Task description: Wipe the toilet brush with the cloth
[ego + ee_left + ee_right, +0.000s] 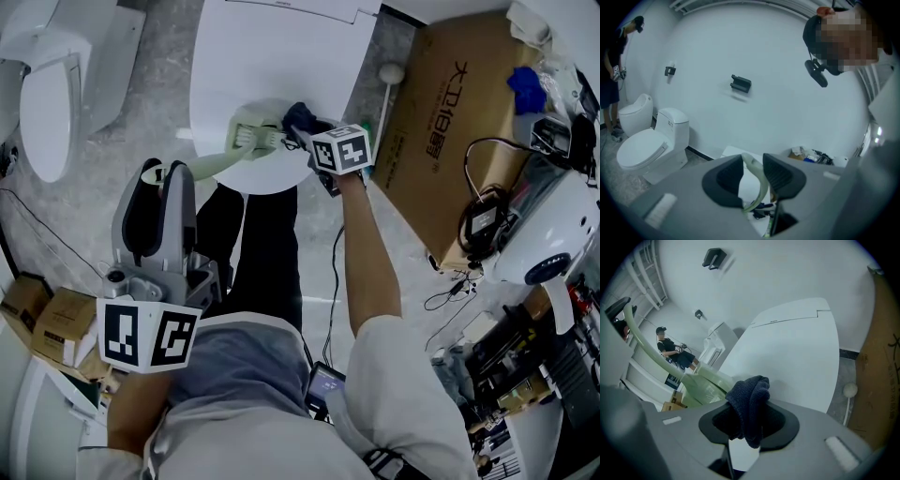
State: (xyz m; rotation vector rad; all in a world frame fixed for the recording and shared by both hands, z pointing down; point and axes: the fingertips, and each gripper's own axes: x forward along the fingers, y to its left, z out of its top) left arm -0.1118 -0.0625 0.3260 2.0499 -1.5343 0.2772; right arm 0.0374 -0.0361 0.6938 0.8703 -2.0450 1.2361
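The toilet brush is pale green, with its head [253,137] over a white rounded surface [281,56] and its handle [202,166] running down-left. My left gripper [161,178] is shut on the end of that handle, and the curved handle [758,183] shows between the dark pads in the left gripper view. My right gripper [298,131] is shut on a dark blue cloth [300,116] that rests right beside the brush head. In the right gripper view the cloth [750,404] hangs over the jaws, with the brush [701,383] just to its left.
A large cardboard box [450,122] lies to the right, with a white ball-tipped stick [389,75] beside it. A white toilet [47,103] stands at upper left. Cables and a white device [553,234] crowd the right side. Small cartons [47,319] sit at lower left.
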